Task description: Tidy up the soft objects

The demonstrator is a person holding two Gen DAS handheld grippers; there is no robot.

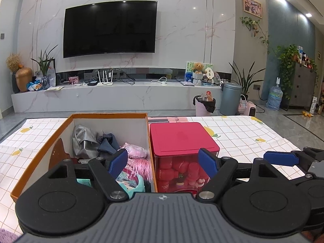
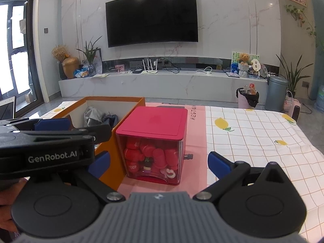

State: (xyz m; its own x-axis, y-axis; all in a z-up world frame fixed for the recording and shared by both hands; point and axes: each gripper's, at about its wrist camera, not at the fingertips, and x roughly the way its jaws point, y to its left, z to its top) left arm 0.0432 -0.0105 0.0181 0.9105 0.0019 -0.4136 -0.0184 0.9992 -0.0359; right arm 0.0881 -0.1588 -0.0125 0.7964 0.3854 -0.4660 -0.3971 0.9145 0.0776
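Note:
An orange-rimmed cardboard box [image 1: 60,127] [image 2: 133,105] on the table holds soft things: a grey cloth [image 1: 85,139] [image 2: 92,114], a dark blue cloth [image 1: 108,142], pink fluffy pieces [image 1: 135,151] and a teal item [image 1: 129,184]. Beside it stands a red-lidded clear box [image 1: 182,135] [image 2: 154,125] full of red plush pieces. My left gripper [image 1: 164,162] is open, straddling the wall between the two boxes, nothing held. My right gripper [image 2: 160,164] is open in front of the red box, empty. The left gripper's body [image 2: 46,141] crosses the right wrist view.
A lemon-print checked cloth [image 2: 253,133] covers the table, with a pink mat [image 2: 194,133] under the red box. The right gripper's finger [image 1: 283,159] shows in the left wrist view. Beyond the table are a TV wall, a marble shelf and bins [image 1: 230,98].

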